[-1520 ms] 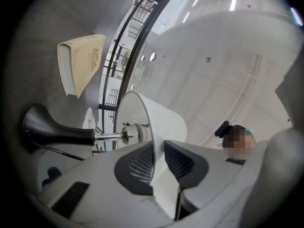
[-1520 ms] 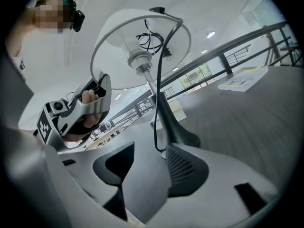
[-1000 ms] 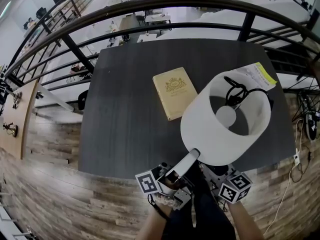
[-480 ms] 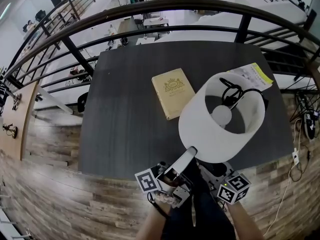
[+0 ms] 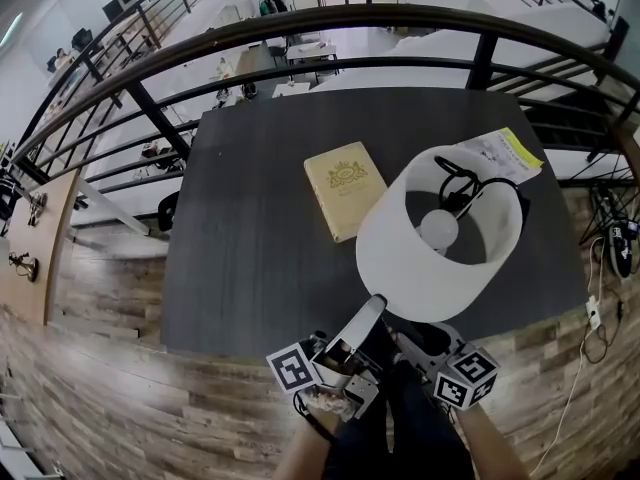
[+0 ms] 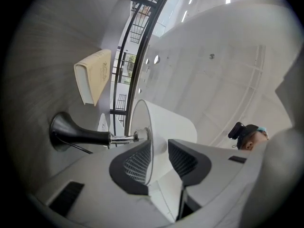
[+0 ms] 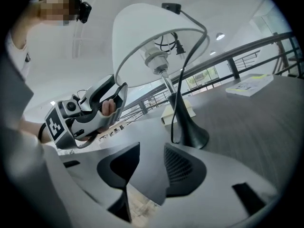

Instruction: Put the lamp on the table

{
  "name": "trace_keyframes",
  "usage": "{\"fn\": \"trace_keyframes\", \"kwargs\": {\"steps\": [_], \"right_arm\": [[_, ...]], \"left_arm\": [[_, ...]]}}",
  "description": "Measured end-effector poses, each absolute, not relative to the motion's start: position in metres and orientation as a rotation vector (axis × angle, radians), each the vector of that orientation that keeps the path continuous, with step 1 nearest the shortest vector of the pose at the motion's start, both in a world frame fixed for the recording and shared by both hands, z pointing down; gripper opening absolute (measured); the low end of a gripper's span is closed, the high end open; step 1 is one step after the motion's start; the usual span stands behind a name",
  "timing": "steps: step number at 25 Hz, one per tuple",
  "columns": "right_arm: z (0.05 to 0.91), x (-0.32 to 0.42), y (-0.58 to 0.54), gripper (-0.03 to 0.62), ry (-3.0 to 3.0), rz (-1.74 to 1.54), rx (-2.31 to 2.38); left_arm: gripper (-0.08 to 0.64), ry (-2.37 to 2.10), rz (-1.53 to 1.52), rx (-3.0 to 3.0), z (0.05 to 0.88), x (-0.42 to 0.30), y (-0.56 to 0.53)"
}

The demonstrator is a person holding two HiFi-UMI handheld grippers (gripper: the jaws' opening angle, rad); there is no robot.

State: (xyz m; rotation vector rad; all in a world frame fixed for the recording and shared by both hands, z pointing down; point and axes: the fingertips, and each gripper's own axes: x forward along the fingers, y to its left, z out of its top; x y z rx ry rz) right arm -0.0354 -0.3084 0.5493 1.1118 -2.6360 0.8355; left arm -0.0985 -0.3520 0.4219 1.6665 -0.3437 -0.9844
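At the near edge of the dark table (image 5: 260, 228), low in the head view, both grippers sit side by side in the person's hands. The left gripper (image 6: 159, 152) points slightly upward at the lamp (image 5: 395, 258). Its jaws have just been opening and now stand wide. The thin lower rim of the white shade (image 6: 173, 122) runs through the gap between them, close to one pad but not pinched. The right gripper (image 7: 152, 150) is released as well. Its jaws have just been closing a little, yet a clear gap shows between them, and nothing but the table's edge and the wood floor (image 5: 100, 368) is seen through it.

Just beyond the grippers, the lamp stands upright on the table on its flared black base (image 7: 192, 132), toward the near right side of the tabletop. A black cord (image 7: 183, 56) drops from the top of the shade, down beside the stem to the base. More of it is looped on the shade's top frame, next to the bulb (image 5: 438, 230).

Farther back and to the left, a pale yellow book (image 5: 345, 190) lies flat, apart from the base. A leaflet with a yellow edge (image 5: 505, 153) rests at the far right corner. Behind the table runs a dark metal railing (image 5: 300, 23).
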Motion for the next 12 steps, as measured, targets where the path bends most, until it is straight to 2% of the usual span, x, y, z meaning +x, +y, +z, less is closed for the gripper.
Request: {"fn": "trace_keyframes", "kwargs": {"steps": [4, 7, 8, 12], "right_arm": [[0.550, -0.040, -0.304, 0.107, -2.637, 0.814, 1.079], [0.547, -0.041, -0.301, 0.026, -2.650, 0.831, 1.058], [0.545, -0.041, -0.300, 0.018, -2.654, 0.836, 1.055], [0.538, -0.032, -0.299, -0.006, -2.657, 0.858, 1.076]], "left_arm": [[0.146, -0.406, -0.954, 1.656, 0.434, -0.104, -0.346], [0.147, -0.439, -0.946, 1.645, 0.444, -0.106, -0.341], [0.117, -0.448, -0.939, 1.646, 0.446, -0.105, -0.339], [0.117, -0.475, -0.922, 1.650, 0.451, -0.096, -0.335]]}}
